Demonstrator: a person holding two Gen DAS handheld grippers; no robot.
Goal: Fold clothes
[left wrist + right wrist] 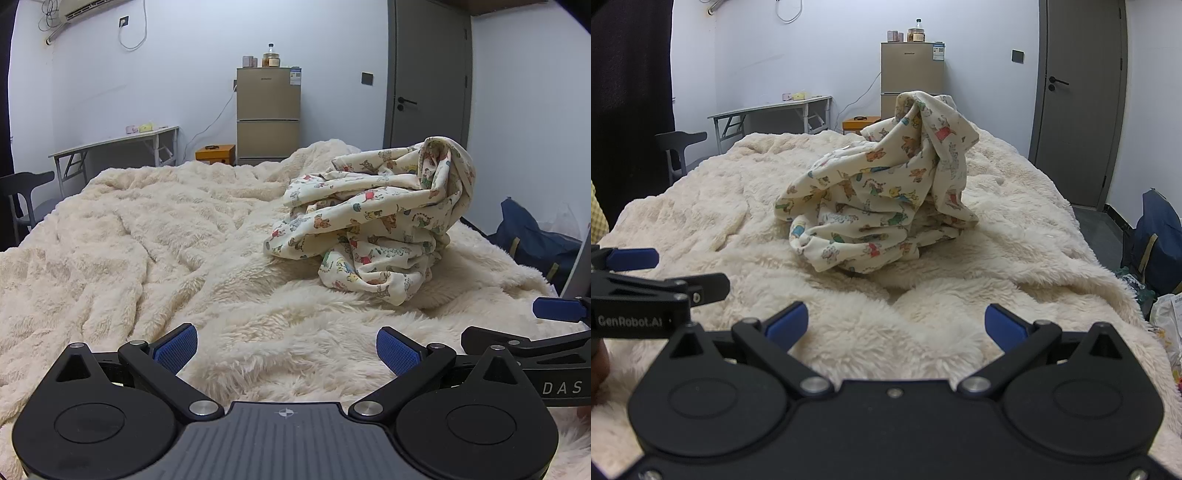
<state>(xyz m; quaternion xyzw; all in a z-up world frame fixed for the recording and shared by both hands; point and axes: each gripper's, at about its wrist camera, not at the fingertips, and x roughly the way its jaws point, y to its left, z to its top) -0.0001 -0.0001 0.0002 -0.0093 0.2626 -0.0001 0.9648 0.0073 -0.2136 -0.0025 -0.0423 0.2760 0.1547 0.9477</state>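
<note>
A cream garment with a small coloured cartoon print lies in a crumpled heap on the fluffy cream blanket; it also shows in the right wrist view, ahead and centred. My left gripper is open and empty, low over the blanket, with the heap ahead to its right. My right gripper is open and empty, a short way in front of the heap. Each gripper shows at the edge of the other's view: the right one and the left one.
The blanket covers a bed. Beyond it stand a folding table, a dark chair, a beige fridge, an orange box and a grey door. A blue bag sits on the floor at right.
</note>
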